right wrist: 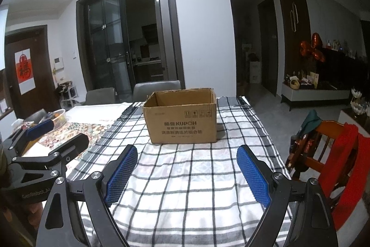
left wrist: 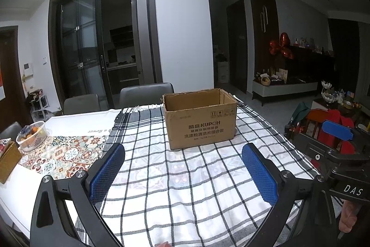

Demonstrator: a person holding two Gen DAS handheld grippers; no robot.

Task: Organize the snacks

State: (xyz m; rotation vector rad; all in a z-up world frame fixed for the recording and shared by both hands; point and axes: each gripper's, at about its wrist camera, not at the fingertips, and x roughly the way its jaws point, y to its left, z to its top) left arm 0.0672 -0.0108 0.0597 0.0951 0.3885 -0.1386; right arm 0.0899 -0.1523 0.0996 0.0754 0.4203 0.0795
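An open brown cardboard box [left wrist: 200, 120] with printed lettering stands on the checked cloth [left wrist: 185, 189] at the far middle of the table; it also shows in the right wrist view [right wrist: 182, 120]. Its inside is hidden from both views. My left gripper [left wrist: 183, 174] is open and empty, held above the cloth in front of the box. My right gripper [right wrist: 186, 175] is open and empty, also in front of the box. The right gripper shows at the right edge of the left wrist view [left wrist: 337, 131], and the left gripper at the left of the right wrist view [right wrist: 41, 129]. No loose snacks show on the cloth.
A white wire basket [left wrist: 32, 136] with small items stands at the table's left, on a patterned runner [left wrist: 67, 154], beside a brown box [left wrist: 8, 161]. Grey chairs [left wrist: 145, 93] stand behind the table. A wooden chair with red cloth [right wrist: 342, 154] stands to the right.
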